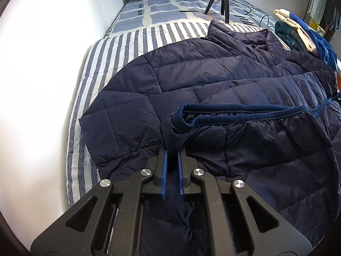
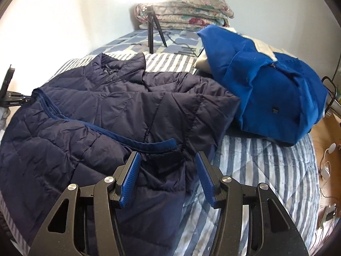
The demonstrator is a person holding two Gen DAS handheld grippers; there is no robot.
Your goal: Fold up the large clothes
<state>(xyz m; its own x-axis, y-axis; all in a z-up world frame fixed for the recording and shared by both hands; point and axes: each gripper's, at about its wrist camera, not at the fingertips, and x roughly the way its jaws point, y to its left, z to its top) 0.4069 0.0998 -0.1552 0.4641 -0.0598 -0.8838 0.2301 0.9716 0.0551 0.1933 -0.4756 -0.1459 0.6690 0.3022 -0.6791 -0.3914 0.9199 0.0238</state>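
A navy quilted puffer jacket lies spread on the striped bed, collar toward the far end. My left gripper is shut on the jacket's bottom hem corner, where the blue-lined hem edge is turned back over the body. In the right wrist view the jacket fills the left and middle. My right gripper is open, its blue pads either side of the near hem corner with the blue trim just beyond them; it holds nothing.
The striped quilt covers the bed. A bright blue garment pile sits at the right. A black tripod and folded floral quilts stand at the far end. A white wall runs along the left. Cables lie on the floor.
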